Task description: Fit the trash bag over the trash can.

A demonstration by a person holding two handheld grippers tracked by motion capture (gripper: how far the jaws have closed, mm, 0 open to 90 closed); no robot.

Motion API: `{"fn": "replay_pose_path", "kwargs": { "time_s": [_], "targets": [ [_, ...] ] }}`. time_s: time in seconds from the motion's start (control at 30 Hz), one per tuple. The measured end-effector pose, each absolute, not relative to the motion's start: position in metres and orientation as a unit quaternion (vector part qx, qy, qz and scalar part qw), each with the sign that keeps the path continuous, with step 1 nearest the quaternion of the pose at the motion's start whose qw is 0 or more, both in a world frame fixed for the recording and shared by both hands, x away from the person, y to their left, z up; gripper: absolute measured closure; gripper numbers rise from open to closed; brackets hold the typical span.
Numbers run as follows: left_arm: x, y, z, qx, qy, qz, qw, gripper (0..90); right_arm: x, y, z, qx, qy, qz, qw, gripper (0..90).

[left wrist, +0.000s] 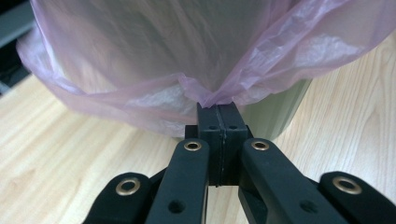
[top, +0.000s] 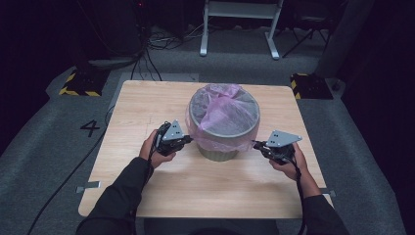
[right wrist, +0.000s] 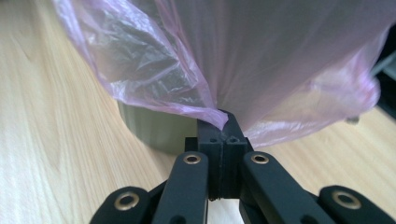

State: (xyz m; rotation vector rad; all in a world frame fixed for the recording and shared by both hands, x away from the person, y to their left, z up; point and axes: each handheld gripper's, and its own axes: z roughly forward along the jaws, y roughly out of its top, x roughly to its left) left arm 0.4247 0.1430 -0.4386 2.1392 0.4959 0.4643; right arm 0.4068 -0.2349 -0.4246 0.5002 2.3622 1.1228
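Two hand-held grippers pinch the pink bag's hem at opposite sides.

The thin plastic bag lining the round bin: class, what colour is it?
Translucent pink, tending to lilac; the thin plastic bag shows best in the left gripper view.

Table lit from overhead, room around it dark.
Gripper views bright; translucent pink plastic bag motion-blurred up close, black jaws sharp.

thin glossy plastic bag, matt wooden table
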Motion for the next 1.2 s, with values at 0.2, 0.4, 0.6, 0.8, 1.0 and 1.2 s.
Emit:
{"fn": "replay_pose_path", "kwargs": {
  "time_s": [0.2,0.4,0.6,0.8,1.0,1.2],
  "targets": [
    [0.431,0.144,-0.451,0.865,0.216,0.176,0.418,90.0,0.419,-0.234,-0.442,0.197,0.875,0.389,0.212,90.0],
    [0.436,0.144,-0.463,0.873,0.234,0.176,0.391,90.0,0.432,-0.236,-0.457,0.219,0.881,0.374,0.191,90.0],
    [0.441,0.155,-0.471,0.864,0.263,0.170,0.394,66.4,0.441,-0.237,-0.468,0.241,0.882,0.366,0.171,89.5],
    [0.431,0.174,-0.470,0.843,0.298,0.164,0.417,15.2,0.441,-0.248,-0.468,0.255,0.875,0.381,0.157,74.4],
    [0.405,0.197,-0.459,0.812,0.310,0.193,0.455,15.6,0.435,-0.262,-0.462,0.270,0.863,0.405,0.132,44.6],
    [0.391,0.207,-0.461,0.821,0.330,0.204,0.419,16.0,0.417,-0.275,-0.442,0.279,0.838,0.451,0.127,29.0]
  ]
}}
